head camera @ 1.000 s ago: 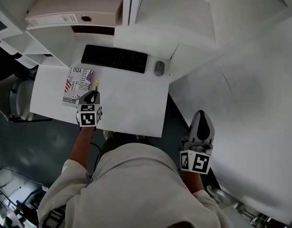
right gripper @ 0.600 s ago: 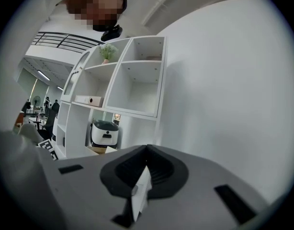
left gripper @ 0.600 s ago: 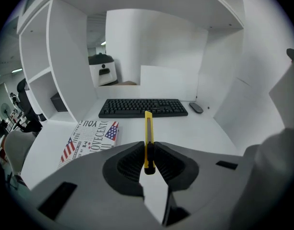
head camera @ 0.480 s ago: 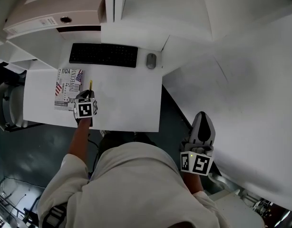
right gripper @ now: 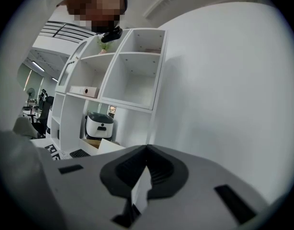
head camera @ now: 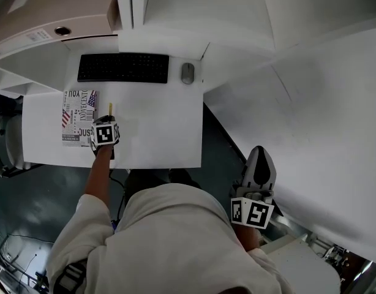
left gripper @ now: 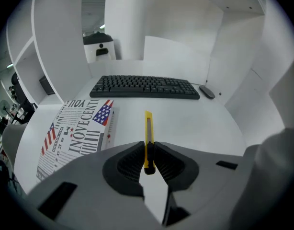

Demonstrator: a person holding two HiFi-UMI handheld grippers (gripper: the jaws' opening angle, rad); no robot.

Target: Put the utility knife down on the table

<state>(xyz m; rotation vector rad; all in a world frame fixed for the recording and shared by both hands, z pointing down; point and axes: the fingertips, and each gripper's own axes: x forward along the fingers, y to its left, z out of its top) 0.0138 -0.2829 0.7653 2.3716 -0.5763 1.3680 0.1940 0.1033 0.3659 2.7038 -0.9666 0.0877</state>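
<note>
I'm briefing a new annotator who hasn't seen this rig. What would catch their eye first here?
The yellow utility knife clamped in the left gripper, pointing out over the white table. Beside it to the left lies a flag-printed magazine, with a black keyboard at the table's back.

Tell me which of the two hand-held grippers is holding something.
The left hand-held gripper: its jaws clamp a slim yellow plastic utility knife. The right hand-held gripper has its jaws closed with nothing between them.
</note>
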